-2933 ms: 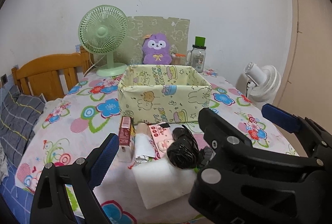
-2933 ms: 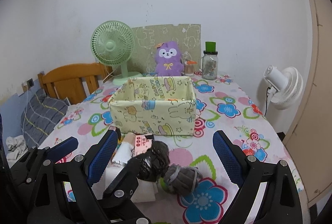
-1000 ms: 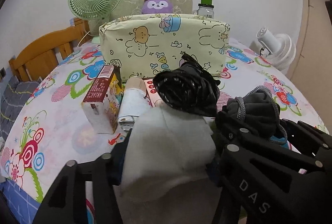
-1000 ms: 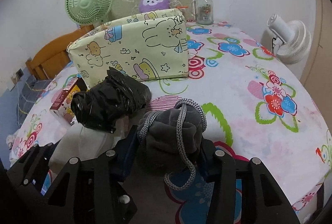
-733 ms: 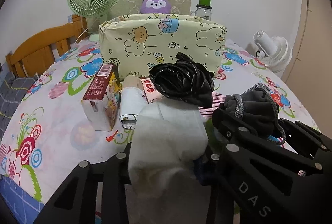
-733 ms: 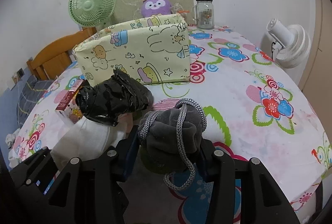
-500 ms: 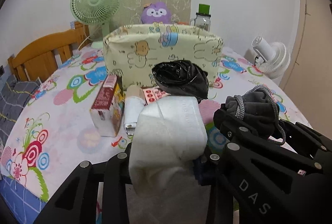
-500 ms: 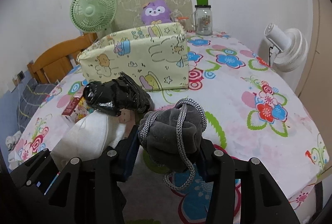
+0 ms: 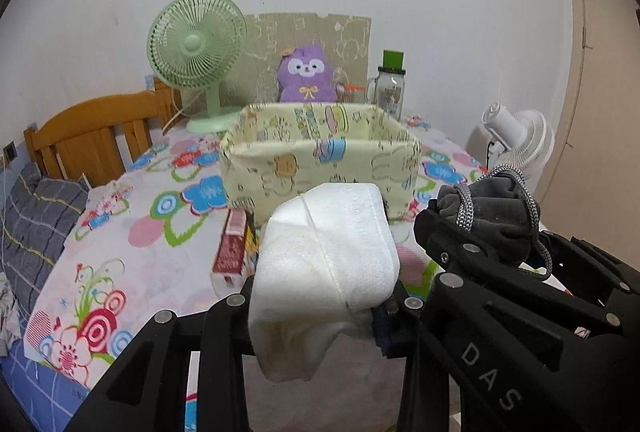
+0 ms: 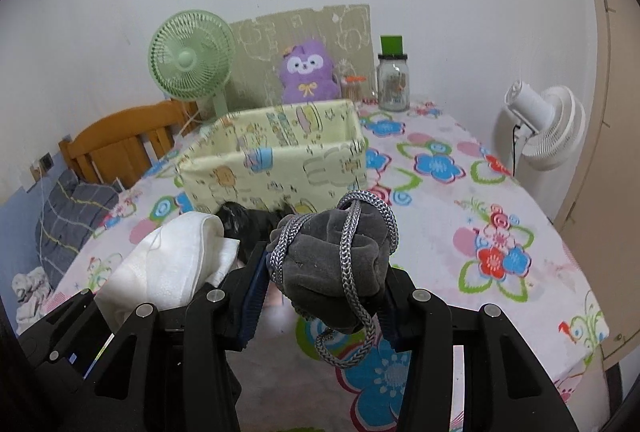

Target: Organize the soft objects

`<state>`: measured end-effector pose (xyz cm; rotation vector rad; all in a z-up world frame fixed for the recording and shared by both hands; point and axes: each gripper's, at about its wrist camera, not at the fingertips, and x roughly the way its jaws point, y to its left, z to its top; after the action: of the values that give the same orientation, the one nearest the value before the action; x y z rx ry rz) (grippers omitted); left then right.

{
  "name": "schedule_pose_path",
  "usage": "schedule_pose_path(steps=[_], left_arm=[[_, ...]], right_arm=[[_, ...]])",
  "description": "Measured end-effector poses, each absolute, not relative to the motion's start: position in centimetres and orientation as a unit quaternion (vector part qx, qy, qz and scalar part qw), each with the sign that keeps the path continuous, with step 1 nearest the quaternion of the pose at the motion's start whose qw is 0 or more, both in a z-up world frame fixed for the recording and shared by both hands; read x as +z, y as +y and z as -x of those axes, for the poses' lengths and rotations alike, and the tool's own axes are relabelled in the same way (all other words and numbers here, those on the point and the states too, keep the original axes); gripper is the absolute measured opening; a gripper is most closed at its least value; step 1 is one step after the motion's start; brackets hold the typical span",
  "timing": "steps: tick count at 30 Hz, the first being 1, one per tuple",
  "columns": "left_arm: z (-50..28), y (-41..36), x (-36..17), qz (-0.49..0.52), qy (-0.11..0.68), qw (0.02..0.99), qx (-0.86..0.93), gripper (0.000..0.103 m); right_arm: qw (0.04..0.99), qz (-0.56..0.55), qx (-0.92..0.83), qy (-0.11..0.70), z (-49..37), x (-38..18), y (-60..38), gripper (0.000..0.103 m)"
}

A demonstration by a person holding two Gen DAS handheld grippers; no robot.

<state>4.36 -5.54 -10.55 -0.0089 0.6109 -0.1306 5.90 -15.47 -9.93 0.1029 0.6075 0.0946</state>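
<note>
My left gripper (image 9: 320,308) is shut on a folded white towel (image 9: 324,268) and holds it above the table, in front of the yellow cartoon-print fabric box (image 9: 320,159). My right gripper (image 10: 326,292) is shut on a grey drawstring pouch (image 10: 332,264), also lifted, to the right of the towel (image 10: 168,264). The pouch shows in the left wrist view (image 9: 492,207). The box (image 10: 276,159) stands open-topped mid-table. A black plastic bag (image 10: 244,224) lies on the table in front of the box.
A red carton (image 9: 230,252) lies left of the towel on the flowered tablecloth (image 10: 460,199). Behind the box stand a green fan (image 9: 196,55), a purple plush (image 9: 306,73) and a green-lidded jar (image 9: 390,87). A white fan (image 10: 540,127) stands beyond the table's right edge, a wooden chair (image 9: 92,139) at left.
Both grippers closed on the towel and the pouch and have lifted them off the table. The view has risen, so the box's open top shows.
</note>
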Motion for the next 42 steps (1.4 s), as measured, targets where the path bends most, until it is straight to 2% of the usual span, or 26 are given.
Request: schedule_pose_path(steps=[20, 42], left_arm=[[-4.4, -5.2, -4.8, 0.004, 0.270, 0.961, -0.059, 0.038], [-3.9, -5.0, -2.1, -0.005, 0.242, 0.968, -0.062, 0.038]], right_arm=[[0.964, -0.054, 0.036, 0.259, -5.5, -3.9, -15.4, 0.051], [0.970, -0.055, 0.043, 0.234, -5.4, -1.0, -15.4, 0.051]])
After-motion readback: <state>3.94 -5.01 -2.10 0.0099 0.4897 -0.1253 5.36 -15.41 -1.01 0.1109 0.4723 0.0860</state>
